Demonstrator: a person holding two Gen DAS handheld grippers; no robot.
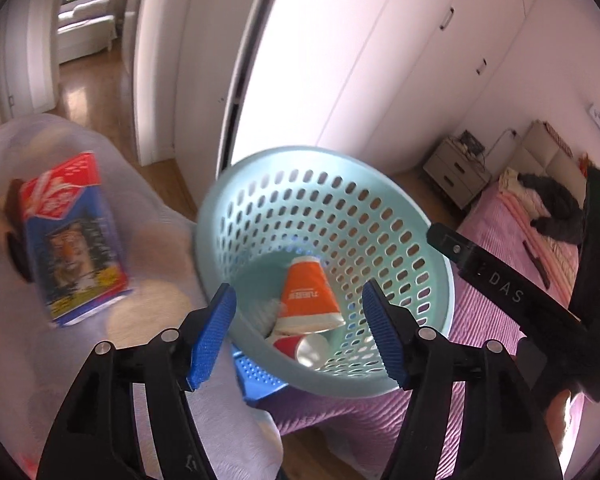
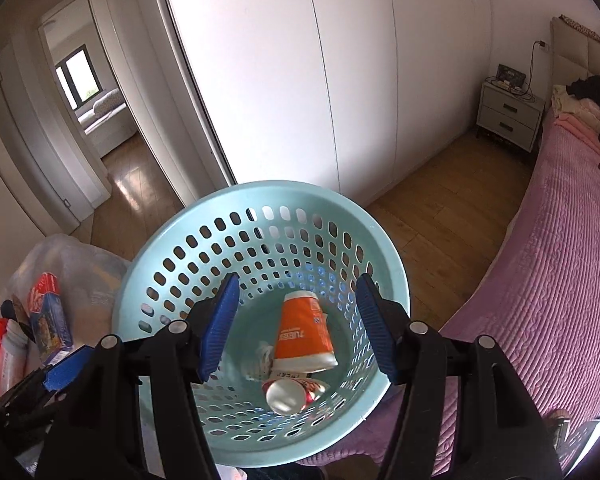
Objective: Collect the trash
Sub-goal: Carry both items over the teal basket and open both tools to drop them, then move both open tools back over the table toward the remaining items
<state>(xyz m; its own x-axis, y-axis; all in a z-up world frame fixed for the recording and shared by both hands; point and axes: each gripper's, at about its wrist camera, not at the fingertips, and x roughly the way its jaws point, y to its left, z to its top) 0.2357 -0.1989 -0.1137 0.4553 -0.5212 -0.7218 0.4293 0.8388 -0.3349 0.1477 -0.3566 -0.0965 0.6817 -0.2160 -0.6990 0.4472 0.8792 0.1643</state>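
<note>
Left wrist view shows our left gripper point(image 1: 296, 334) with jaws spread and empty over the teal basket point(image 1: 440, 264), where an orange cup point(image 1: 310, 296) and other scraps lie. Left of the basket, a blurred carton point(image 1: 74, 236) sits in a clear bag point(image 1: 156, 224). Our right gripper point(image 2: 296, 328) hangs spread above the basket too — whether it grips the rim, we cannot tell. The tilted basket perches on the bed's point(image 2: 548, 280) edge — a nudge could spill it.

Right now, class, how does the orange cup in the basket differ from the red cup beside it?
The orange cup is larger and shows its printed side; the red cup is smaller and shows its open mouth. The orange cup lies partly over the red cup. Both are tipped-over paper cups in the blue basket.
</note>
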